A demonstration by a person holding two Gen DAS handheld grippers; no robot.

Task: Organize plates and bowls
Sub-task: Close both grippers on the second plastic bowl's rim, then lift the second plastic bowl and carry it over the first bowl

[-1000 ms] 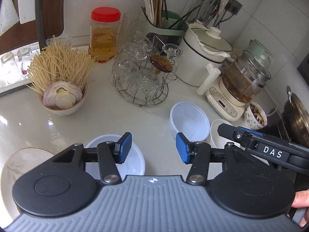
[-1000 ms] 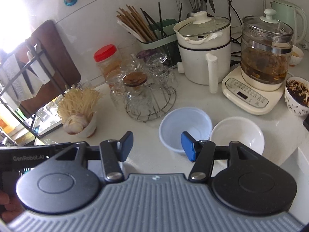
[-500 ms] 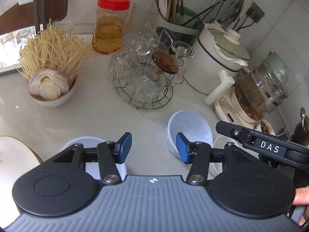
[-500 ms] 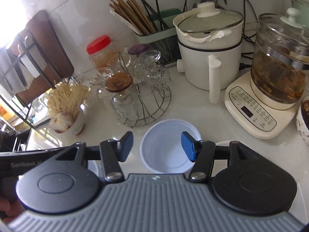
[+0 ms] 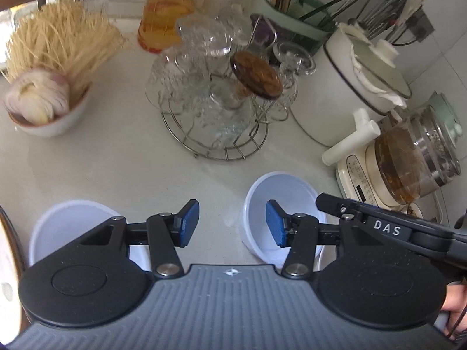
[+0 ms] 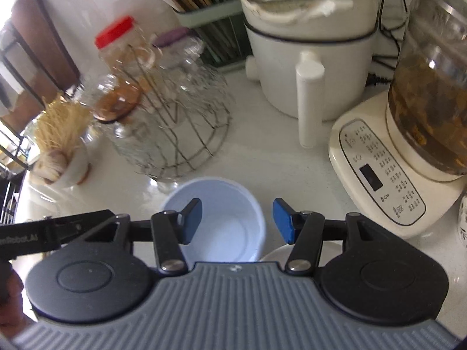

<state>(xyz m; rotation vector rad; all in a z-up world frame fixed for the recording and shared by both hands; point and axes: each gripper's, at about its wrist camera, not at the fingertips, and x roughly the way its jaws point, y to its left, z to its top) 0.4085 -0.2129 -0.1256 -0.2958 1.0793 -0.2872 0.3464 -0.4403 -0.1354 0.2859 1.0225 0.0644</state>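
A pale kitchen worktop (image 5: 116, 160) seen from two handheld grippers. The left gripper (image 5: 232, 223) hangs over bare counter, its blue pads apart and holding nothing; a pale plastic bowl (image 5: 67, 224) sits below its left finger. The right gripper (image 6: 238, 220) has its pads apart above a second plastic bowl (image 6: 227, 221) (not touching it), near the worktop's front edge. A wire rack of glasses (image 6: 175, 122) stands behind, toward the wall.

Red-lidded jar (image 5: 166, 8) cut off; glasses (image 6: 163, 108) blurred.
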